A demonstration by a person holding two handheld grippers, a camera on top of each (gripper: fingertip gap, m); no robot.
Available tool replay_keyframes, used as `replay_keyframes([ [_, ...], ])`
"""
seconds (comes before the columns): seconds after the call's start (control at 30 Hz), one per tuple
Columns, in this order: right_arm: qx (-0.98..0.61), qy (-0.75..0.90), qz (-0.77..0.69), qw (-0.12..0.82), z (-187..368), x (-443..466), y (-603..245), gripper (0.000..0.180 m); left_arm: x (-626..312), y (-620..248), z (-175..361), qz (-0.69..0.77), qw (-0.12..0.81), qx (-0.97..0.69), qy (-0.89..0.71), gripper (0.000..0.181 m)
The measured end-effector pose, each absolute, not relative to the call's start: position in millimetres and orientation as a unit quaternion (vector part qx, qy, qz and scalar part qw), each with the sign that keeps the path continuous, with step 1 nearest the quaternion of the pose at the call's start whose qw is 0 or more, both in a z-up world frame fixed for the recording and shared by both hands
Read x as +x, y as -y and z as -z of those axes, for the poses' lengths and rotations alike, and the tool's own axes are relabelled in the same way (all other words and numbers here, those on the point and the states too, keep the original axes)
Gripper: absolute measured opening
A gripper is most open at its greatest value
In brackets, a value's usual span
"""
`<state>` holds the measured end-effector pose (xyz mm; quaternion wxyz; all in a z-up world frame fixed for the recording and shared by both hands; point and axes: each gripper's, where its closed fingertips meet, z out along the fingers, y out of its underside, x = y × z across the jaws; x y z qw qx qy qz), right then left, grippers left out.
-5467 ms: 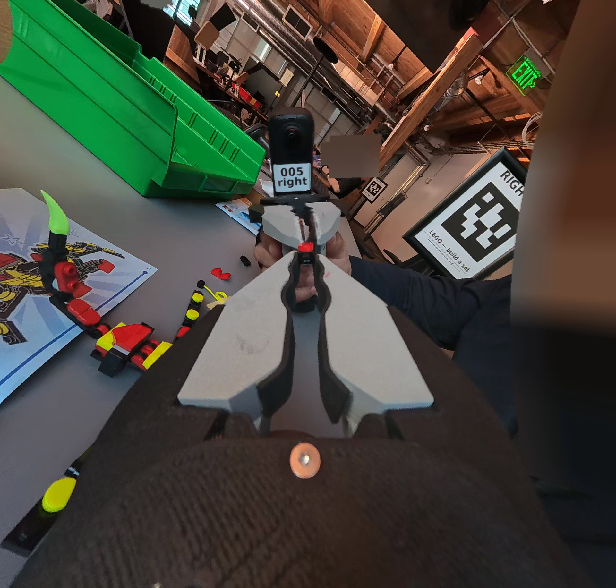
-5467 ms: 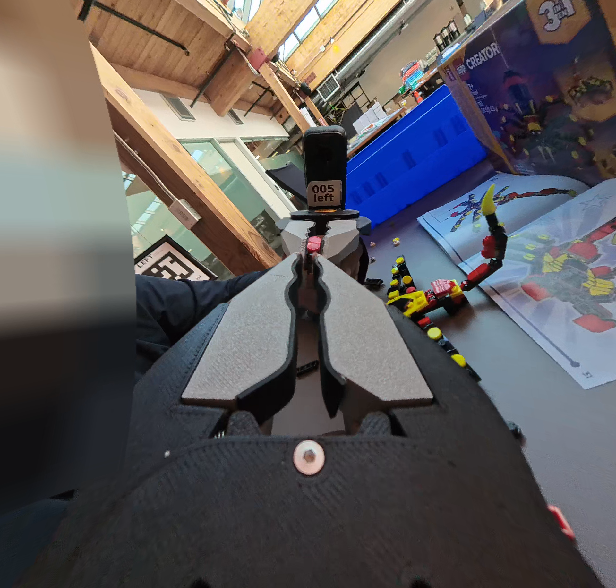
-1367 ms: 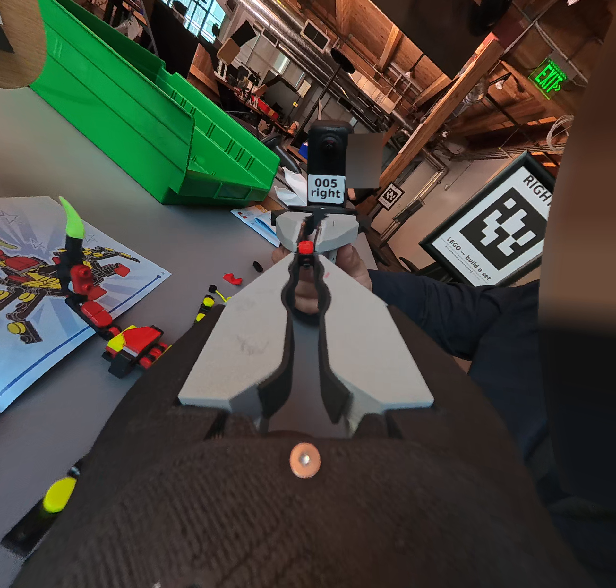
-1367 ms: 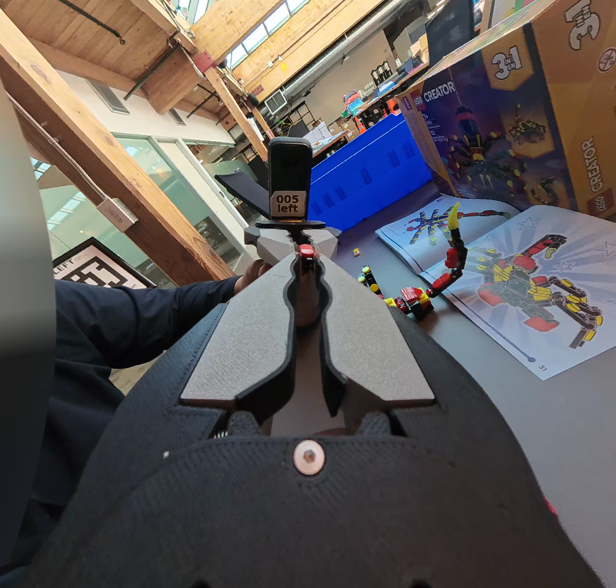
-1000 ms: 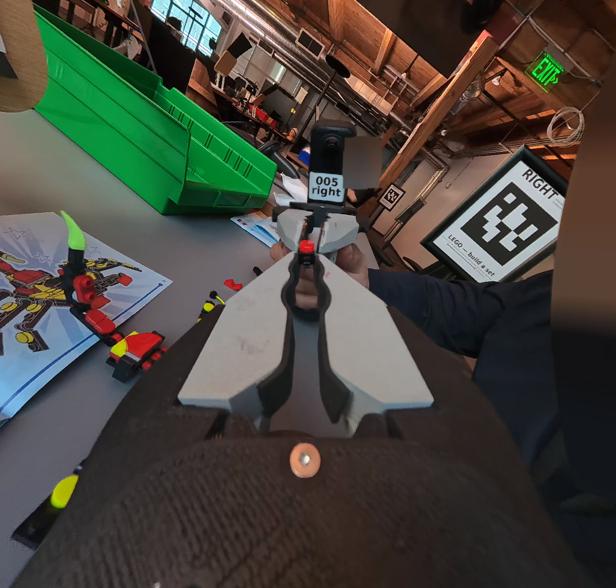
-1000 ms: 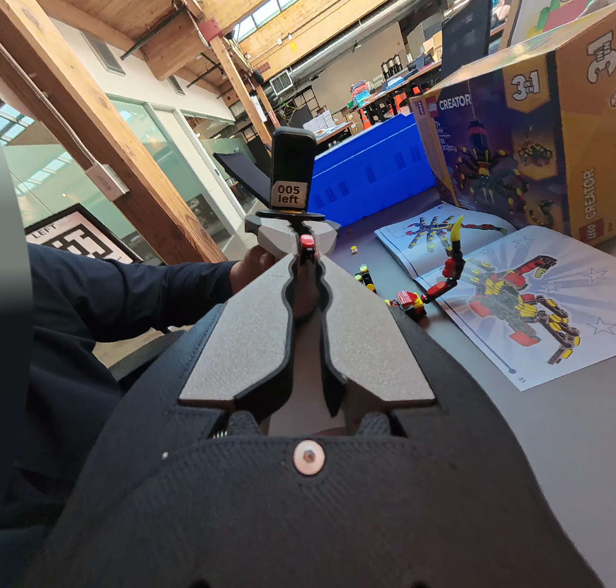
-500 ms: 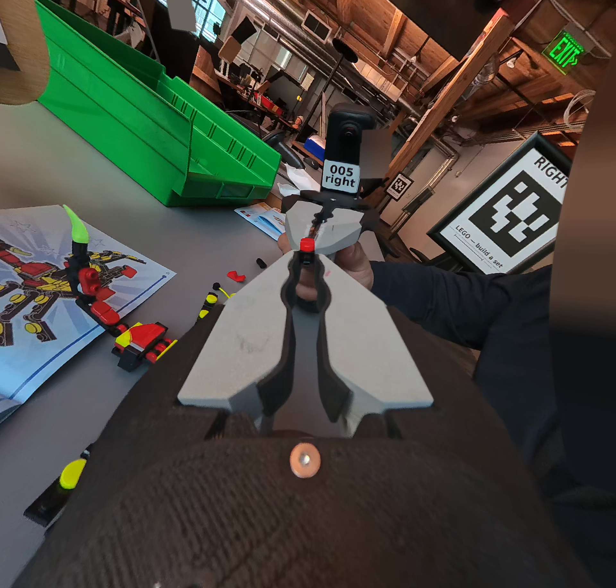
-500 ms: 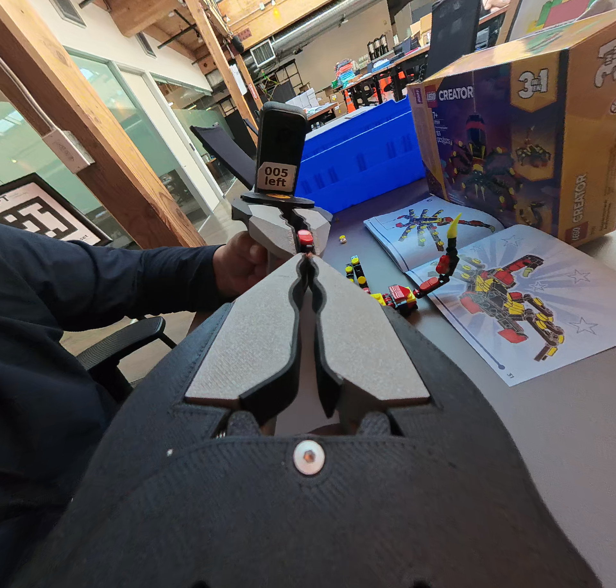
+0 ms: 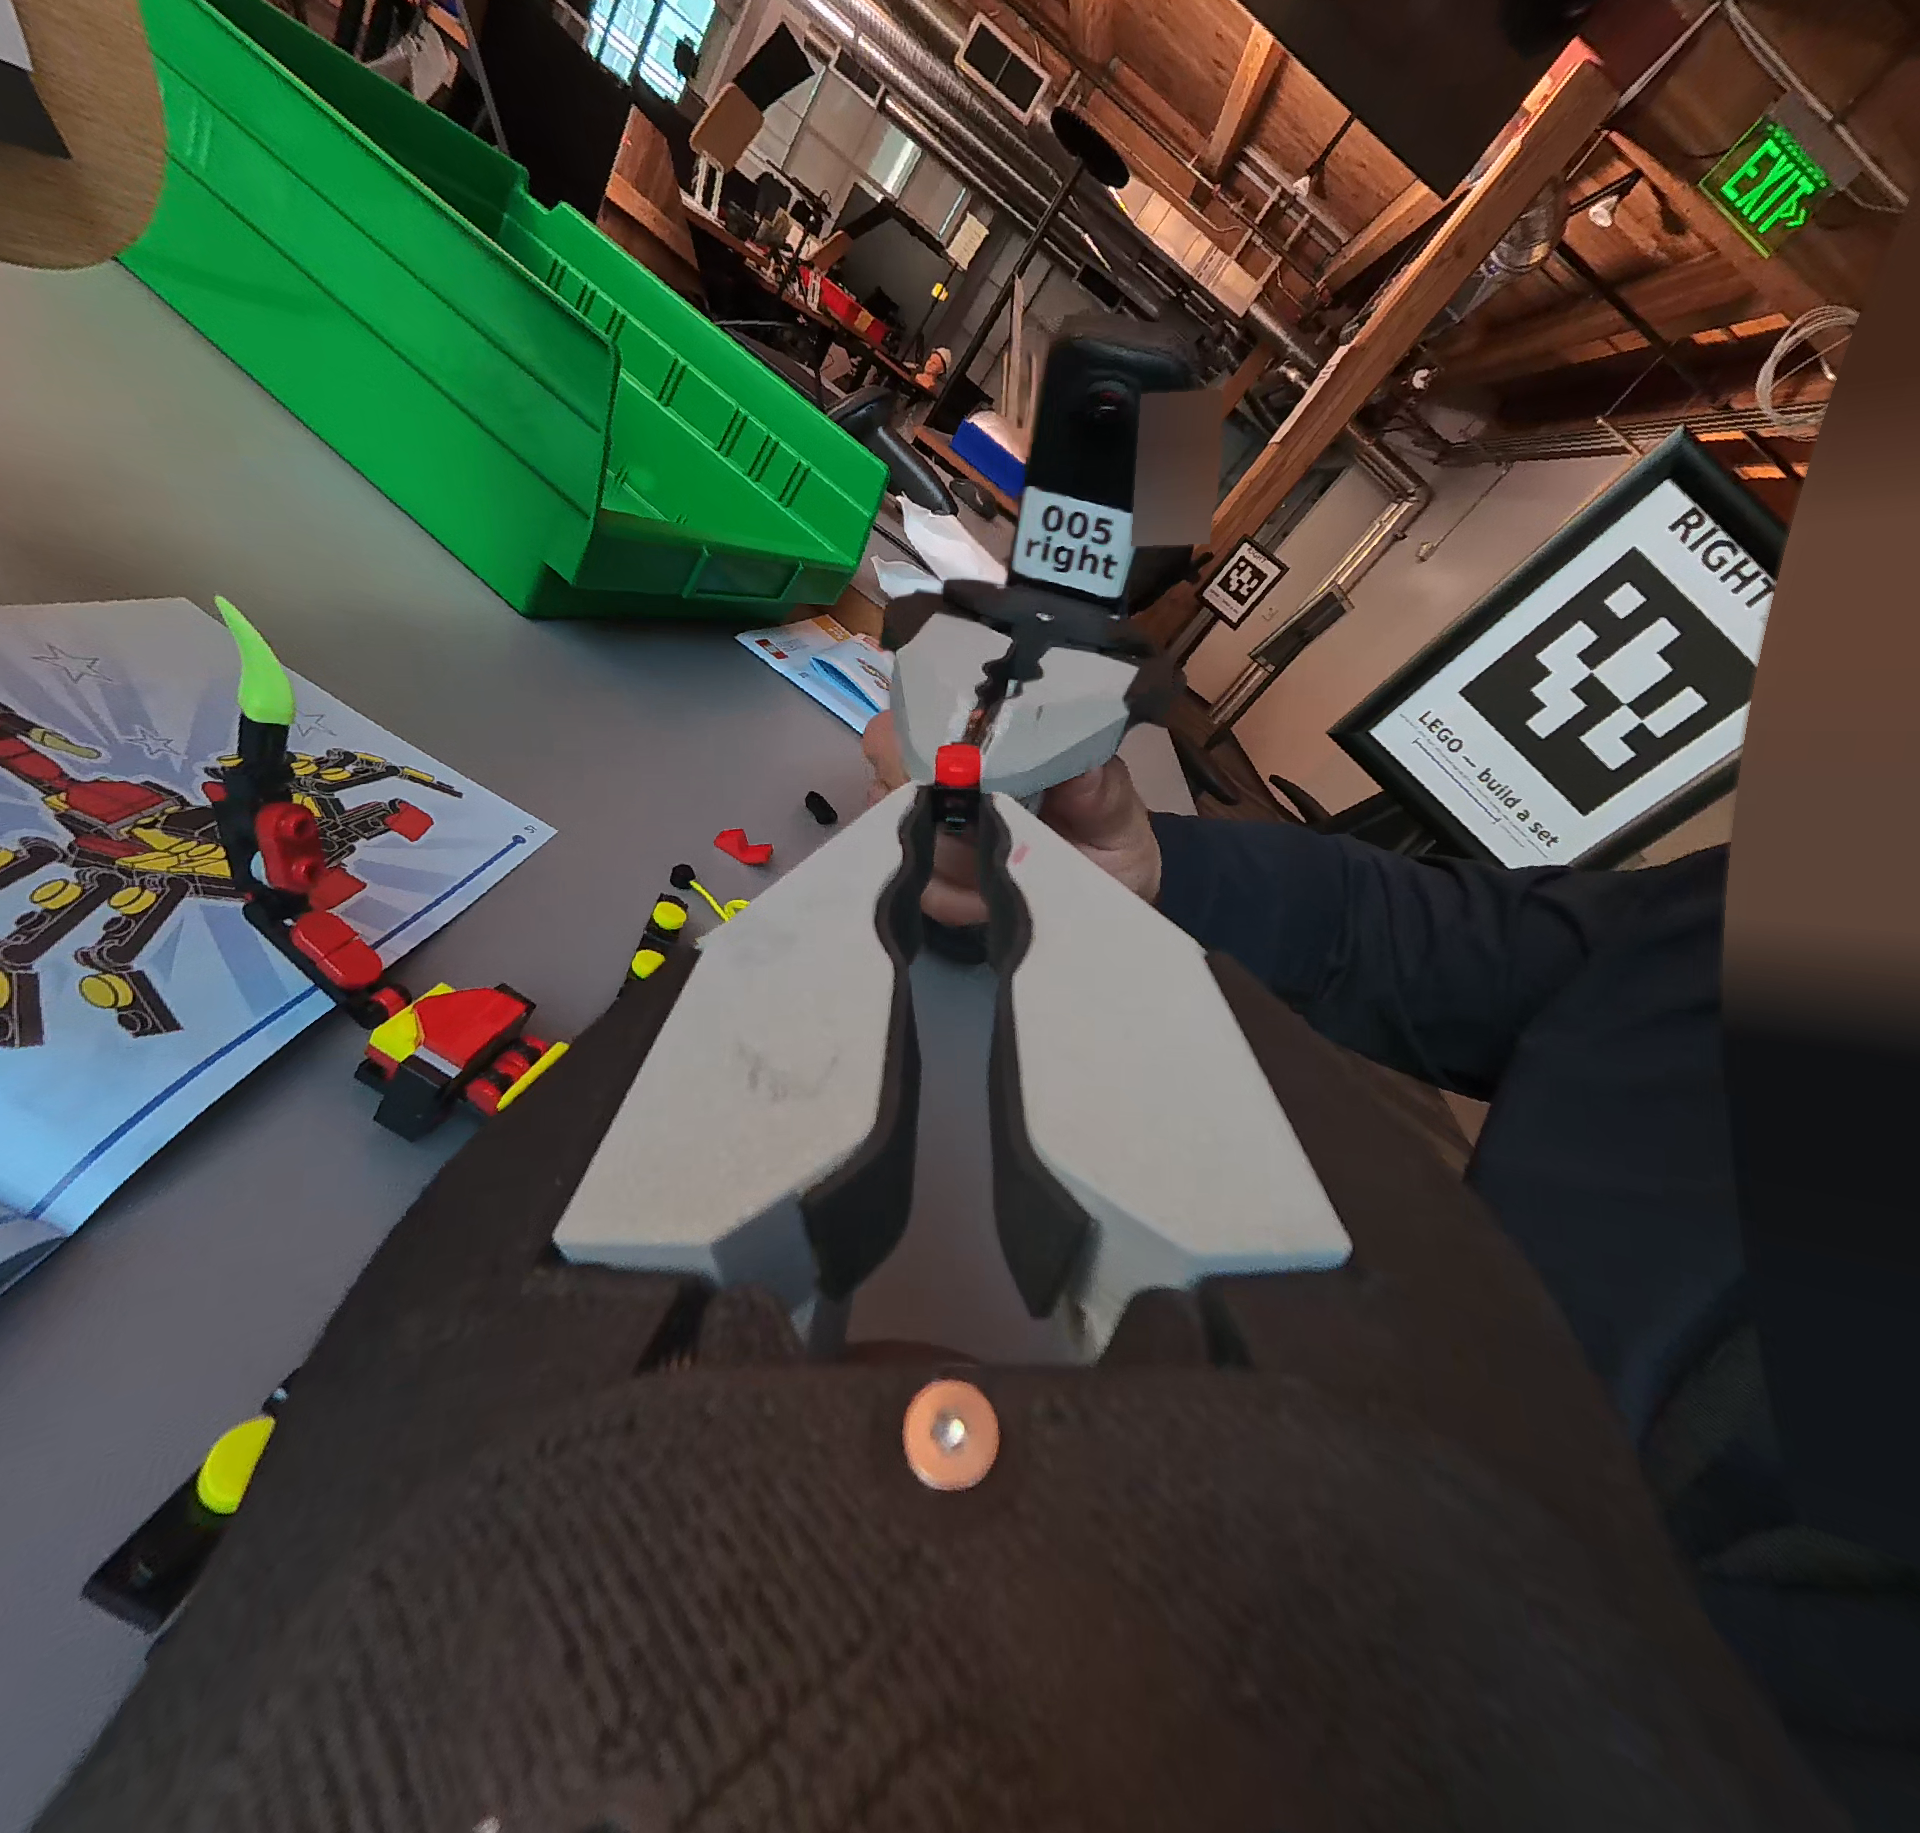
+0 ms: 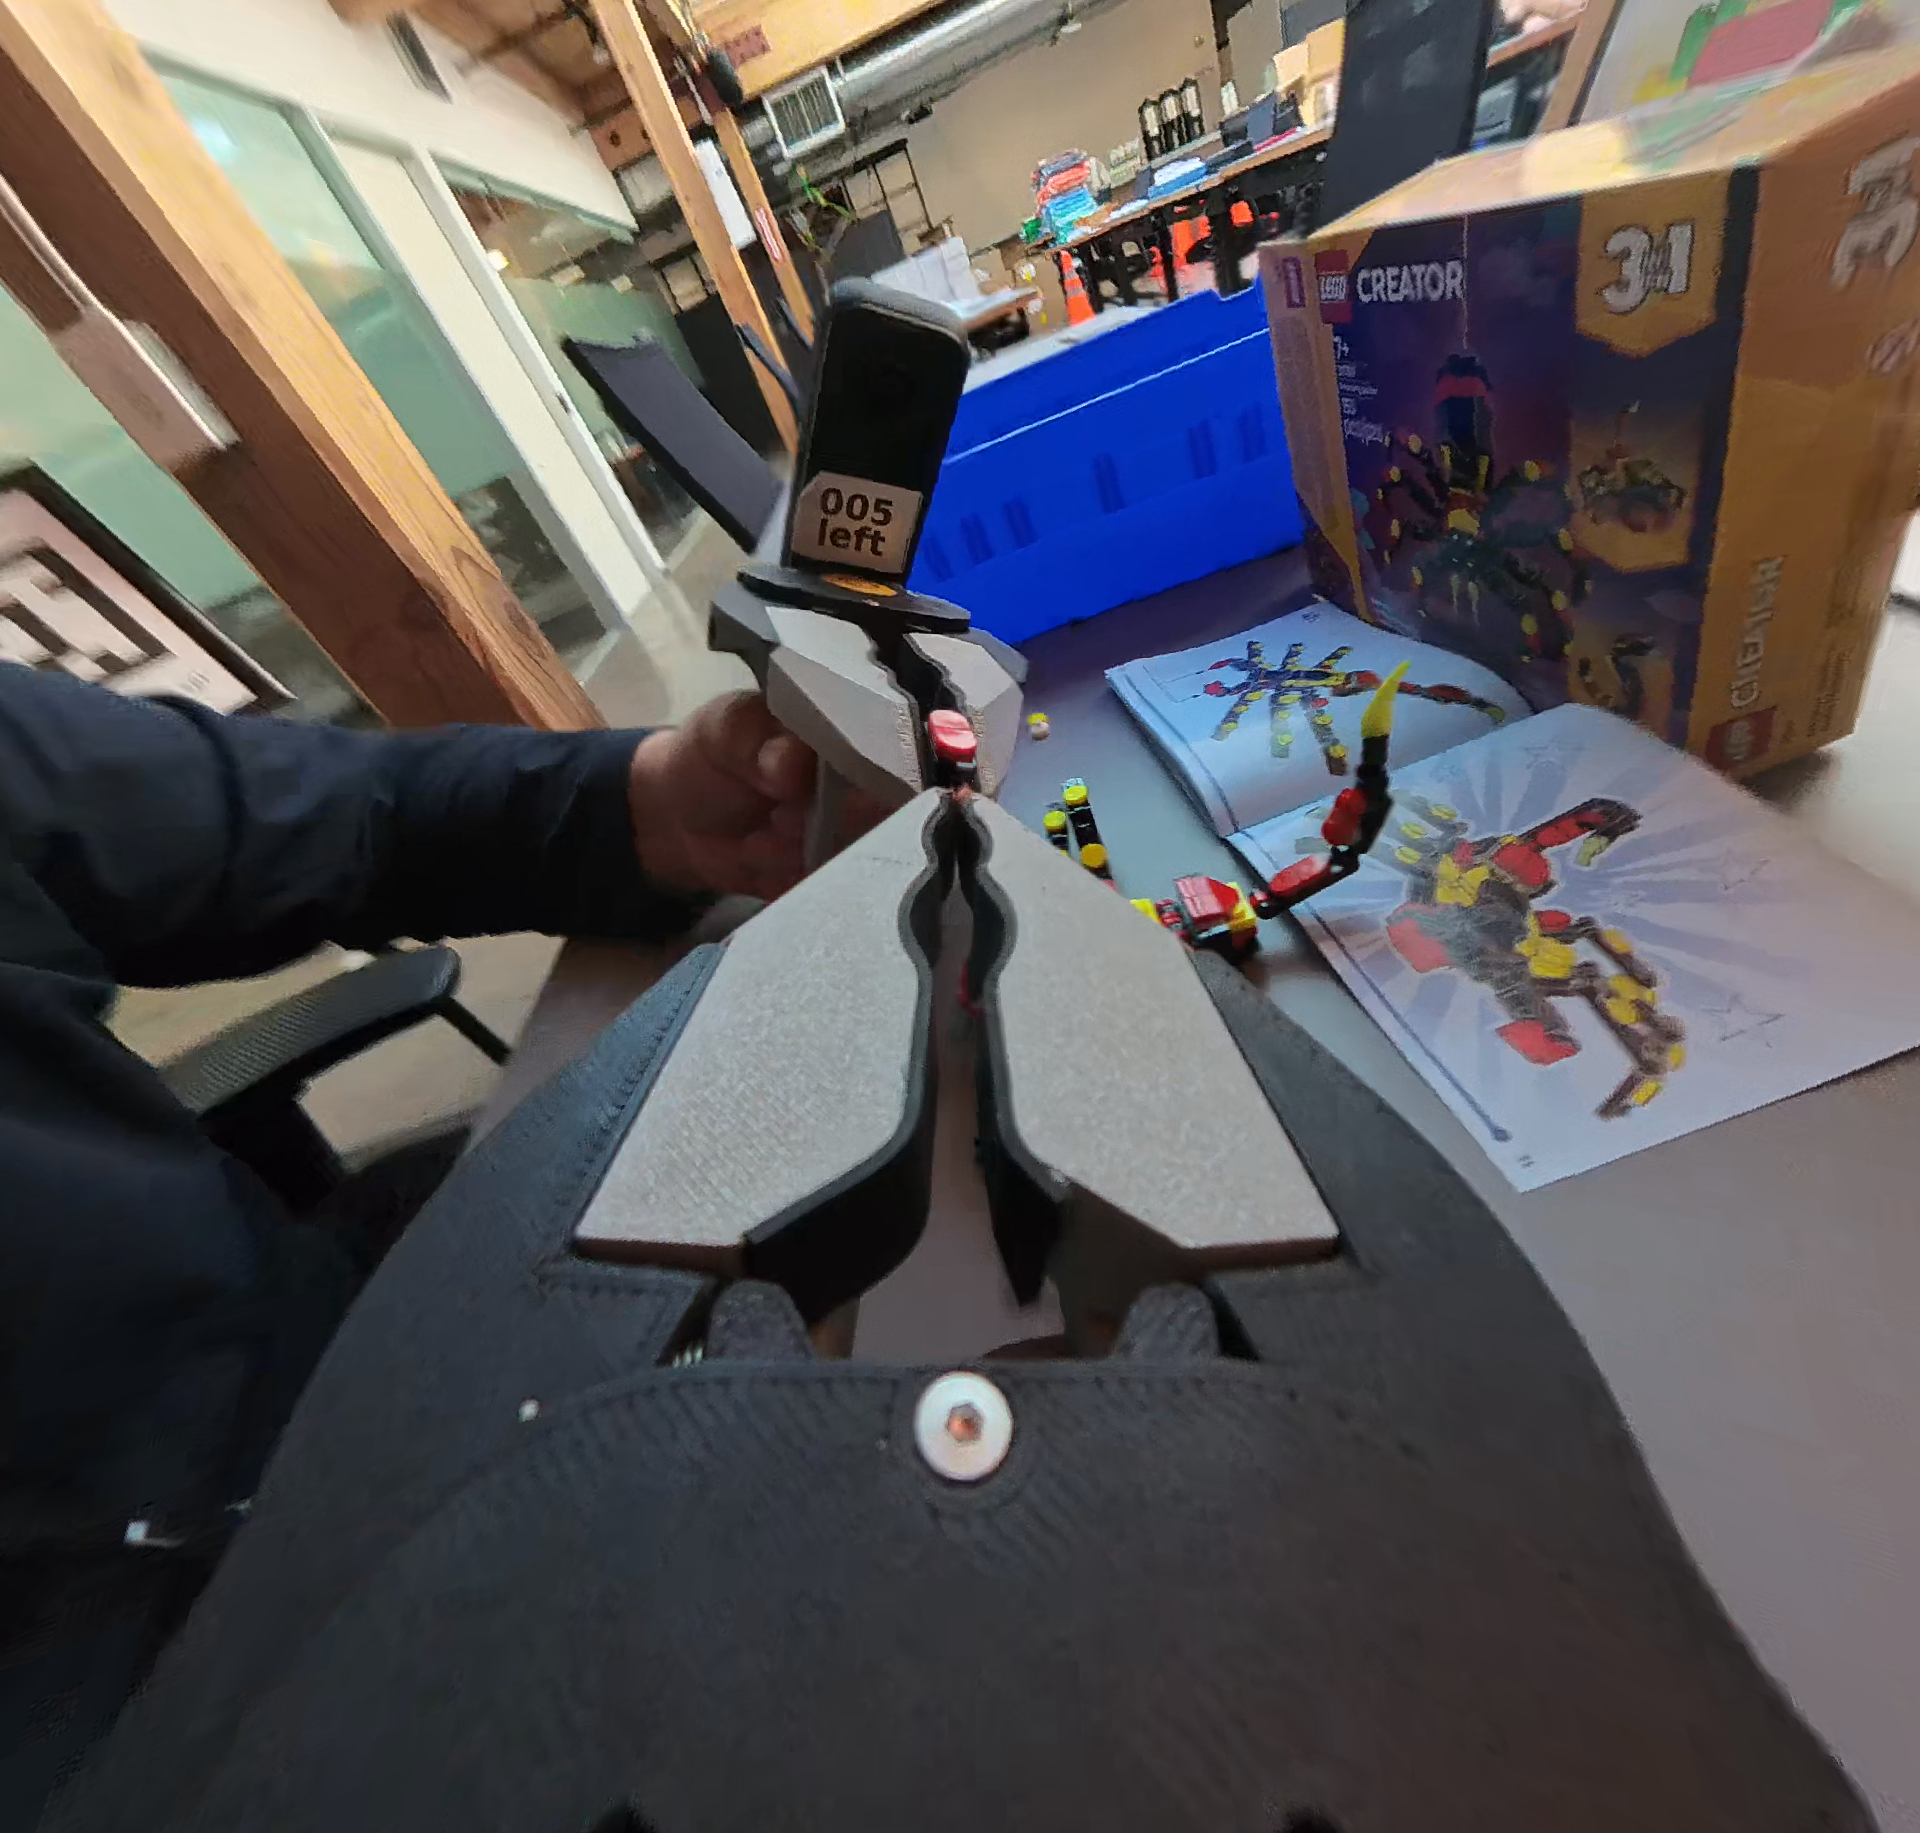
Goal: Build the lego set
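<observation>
Plainly labelled: left gripper [image 9: 954,815], set box [image 10: 1621,453], framed sign [image 9: 1590,692].

Printed writing marks the camera tag [image 9: 1070,545], box [image 10: 1558,412] and framed sign [image 9: 1590,703].

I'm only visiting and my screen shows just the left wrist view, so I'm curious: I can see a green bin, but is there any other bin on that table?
Observer: Yes. The right wrist view shows a blue bin at the far side of the table.
Operator: Is that red and yellow creature the only drawing lying there?
Observer: No. A second booklet page beyond it pictures a spider-like model with long legs.
Operator: Is there anything off the table's edge?
Observer: A black chair with an armrest shows below the person's dark sleeve.
</observation>
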<state>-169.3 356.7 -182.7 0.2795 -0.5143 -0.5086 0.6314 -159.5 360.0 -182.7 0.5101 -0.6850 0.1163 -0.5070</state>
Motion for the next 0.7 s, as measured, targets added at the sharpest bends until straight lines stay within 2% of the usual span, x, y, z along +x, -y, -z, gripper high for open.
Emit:
replay_keyframes([
  [0.27,-0.472,0.614,-0.423,0.471,183,-169,-367,0.000,-154,-356,184,0.515,0.495,-0.688,-0.127,0.004],
  [0.5,-0.409,0.671,-0.327,0.525,181,-162,-365,0.009,-152,-352,186,0.536,0.475,-0.687,-0.125,0.005],
  [0.7,-0.359,0.706,-0.267,0.550,184,-159,-357,0.005,-151,-351,187,0.541,0.466,-0.688,-0.129,0.005],
])
